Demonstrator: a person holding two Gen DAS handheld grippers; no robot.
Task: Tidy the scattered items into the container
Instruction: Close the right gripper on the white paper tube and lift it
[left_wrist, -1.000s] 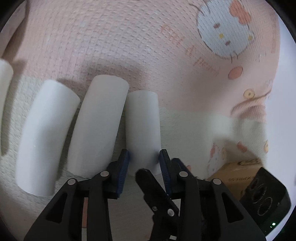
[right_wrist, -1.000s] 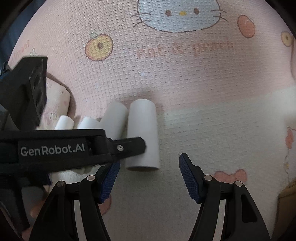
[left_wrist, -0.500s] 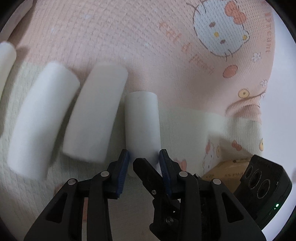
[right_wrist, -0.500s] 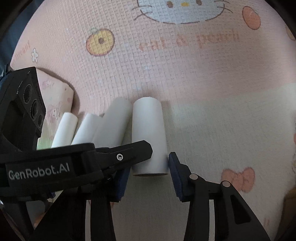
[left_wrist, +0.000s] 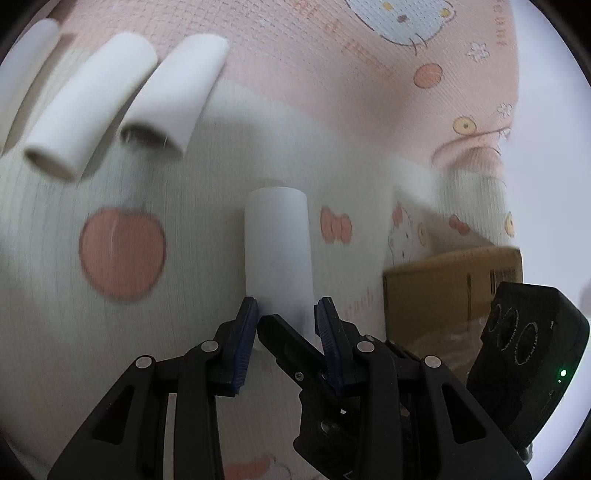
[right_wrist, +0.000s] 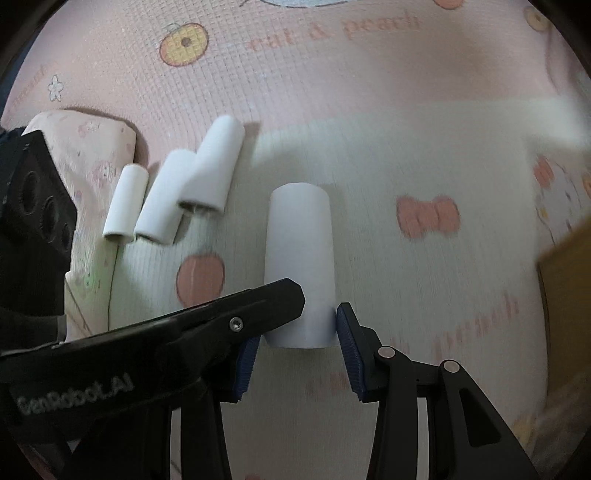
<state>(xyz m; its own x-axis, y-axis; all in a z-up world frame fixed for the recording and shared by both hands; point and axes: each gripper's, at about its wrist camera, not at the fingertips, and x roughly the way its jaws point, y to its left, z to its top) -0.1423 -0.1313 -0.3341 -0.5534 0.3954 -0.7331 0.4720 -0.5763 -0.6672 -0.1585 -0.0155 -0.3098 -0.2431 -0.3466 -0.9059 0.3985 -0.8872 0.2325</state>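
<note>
My left gripper (left_wrist: 286, 314) and my right gripper (right_wrist: 295, 332) are both shut on one white tube (left_wrist: 277, 251), also seen in the right wrist view (right_wrist: 301, 258), and hold it above the mat. The right gripper's finger (left_wrist: 291, 343) crosses between the left gripper's pads. Three more white tubes (right_wrist: 212, 168) lie side by side on the mat to the left; they also show in the left wrist view (left_wrist: 173, 96). A brown cardboard box (left_wrist: 450, 291) stands to the right.
A pink and cream Hello Kitty mat (right_wrist: 332, 74) covers the surface. A folded pink cloth (right_wrist: 85, 133) lies at the left beside the tubes. The box edge (right_wrist: 569, 295) shows at the right of the right wrist view.
The right gripper closed onto the tube that the left gripper held. Both grippers lifted it and moved it right, away from the other tubes and toward the box.
</note>
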